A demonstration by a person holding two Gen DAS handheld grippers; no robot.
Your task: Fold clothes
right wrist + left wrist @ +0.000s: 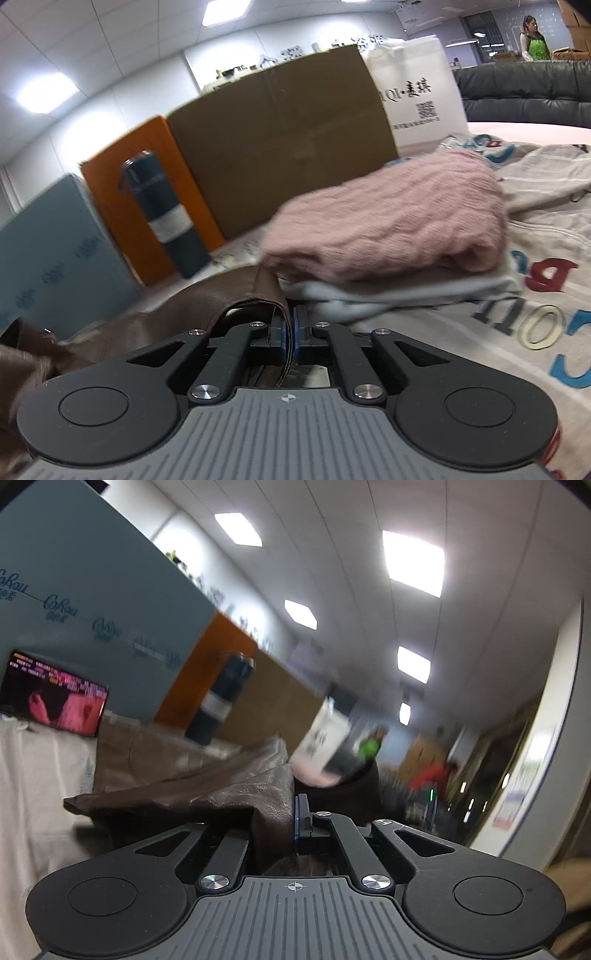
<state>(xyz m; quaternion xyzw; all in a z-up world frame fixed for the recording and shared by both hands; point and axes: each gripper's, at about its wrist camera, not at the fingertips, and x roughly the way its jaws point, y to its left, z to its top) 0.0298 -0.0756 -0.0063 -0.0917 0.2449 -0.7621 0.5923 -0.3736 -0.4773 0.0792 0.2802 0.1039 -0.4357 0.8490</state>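
A brown leather-like garment [207, 775] is held by both grippers. My left gripper [284, 819] is shut on a bunched fold of it, which hides the left finger. My right gripper [290, 332] is shut on a thin edge of the same brown garment [162, 314], which loops up and trails off to the left. Just beyond the right gripper lies a folded pink knit sweater [399, 218] stacked on a folded grey garment [388, 295], on a sheet printed with letters [517, 332].
A dark blue flask [166, 218] stands by an orange panel [110, 184] and a cardboard box [280, 136]. A white paper bag [417, 88] and a dark sofa [524, 88] are behind. A lit screen [55, 694] stands at left.
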